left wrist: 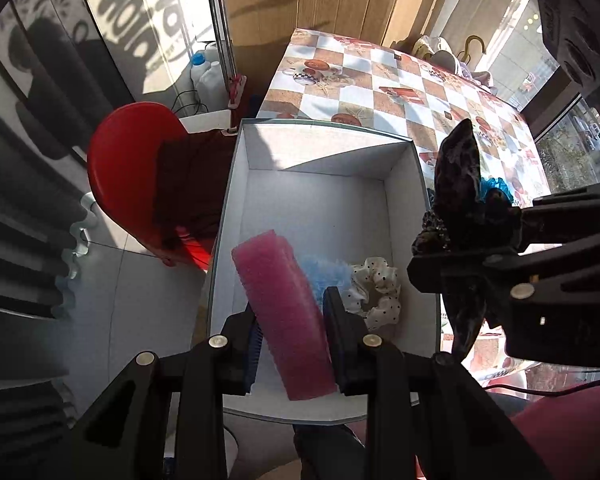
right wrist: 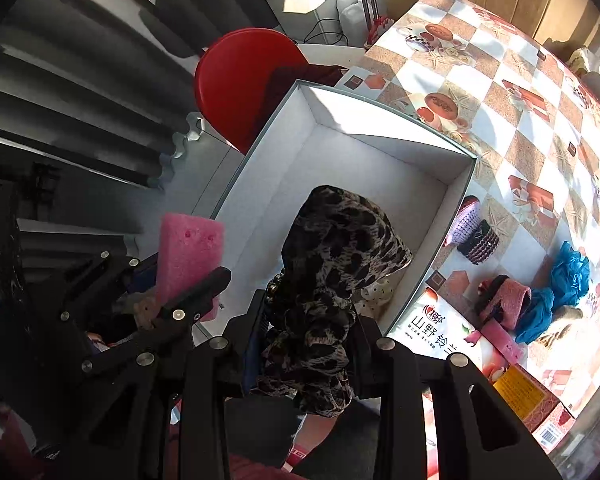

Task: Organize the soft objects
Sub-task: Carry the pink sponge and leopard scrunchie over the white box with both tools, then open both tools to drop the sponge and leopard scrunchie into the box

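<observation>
My left gripper [left wrist: 290,320] is shut on a pink sponge block [left wrist: 284,316] and holds it over the near end of an open white box [left wrist: 319,208]. A blue mesh puff [left wrist: 319,276] and a white dotted scrunchie [left wrist: 375,292] lie in the box's near right corner. My right gripper [right wrist: 307,320] is shut on a leopard-print scrunchie with a bow [right wrist: 335,256], held over the box's near right edge [right wrist: 439,216]. The pink sponge [right wrist: 190,256] and the left gripper [right wrist: 192,280] show at the left of the right wrist view. The leopard scrunchie [left wrist: 459,184] also shows in the left wrist view.
The box sits at the edge of a checkered tablecloth [right wrist: 519,128]. On the table lie a purple-and-black knit item [right wrist: 473,232], a blue mesh puff [right wrist: 555,292], a pink band [right wrist: 503,304], a tissue pack [right wrist: 447,332] and a carton [right wrist: 527,396]. A red stool [left wrist: 128,176] stands left of the box.
</observation>
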`<state>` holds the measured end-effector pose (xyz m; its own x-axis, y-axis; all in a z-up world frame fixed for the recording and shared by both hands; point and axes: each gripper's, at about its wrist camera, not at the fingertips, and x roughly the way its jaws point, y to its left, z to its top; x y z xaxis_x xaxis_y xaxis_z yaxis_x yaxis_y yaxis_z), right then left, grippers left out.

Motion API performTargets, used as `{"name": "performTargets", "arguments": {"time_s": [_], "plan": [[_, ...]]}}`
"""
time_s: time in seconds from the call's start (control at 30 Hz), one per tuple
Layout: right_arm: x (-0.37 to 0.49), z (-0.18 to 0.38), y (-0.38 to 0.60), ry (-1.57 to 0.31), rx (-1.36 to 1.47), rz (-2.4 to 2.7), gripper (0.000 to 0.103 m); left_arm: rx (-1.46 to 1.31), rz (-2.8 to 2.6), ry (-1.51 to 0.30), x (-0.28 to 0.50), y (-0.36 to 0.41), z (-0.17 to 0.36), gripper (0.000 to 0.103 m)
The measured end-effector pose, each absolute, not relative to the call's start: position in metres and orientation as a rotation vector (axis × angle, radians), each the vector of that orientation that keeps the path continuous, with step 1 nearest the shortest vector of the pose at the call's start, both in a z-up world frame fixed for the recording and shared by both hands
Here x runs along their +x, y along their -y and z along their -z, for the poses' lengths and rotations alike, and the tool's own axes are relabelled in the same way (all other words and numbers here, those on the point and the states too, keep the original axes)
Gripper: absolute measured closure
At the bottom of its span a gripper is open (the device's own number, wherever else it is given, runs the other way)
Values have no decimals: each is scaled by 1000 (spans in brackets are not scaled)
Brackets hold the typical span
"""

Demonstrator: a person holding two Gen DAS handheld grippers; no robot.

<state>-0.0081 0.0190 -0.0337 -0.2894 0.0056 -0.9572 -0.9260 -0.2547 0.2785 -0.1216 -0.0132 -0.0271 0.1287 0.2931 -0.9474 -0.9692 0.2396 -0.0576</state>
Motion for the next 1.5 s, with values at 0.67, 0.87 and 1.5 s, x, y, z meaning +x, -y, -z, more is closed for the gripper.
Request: {"name": "performTargets", "arguments": {"time_s": [0.67,0.87,1.5], "plan": [[-16,42,-20,-1284,-1236,-1637,68,-869,-1117,-1016,-130,16,29,71],[-16,42,-19,-1286,-1234,-1640,68,-871,-1118,-1016,-130,16,29,71],[-2,41,-20,-1328,-1136,-1605,67,-894,-1125,-1055,-134,18,35,71]]}}
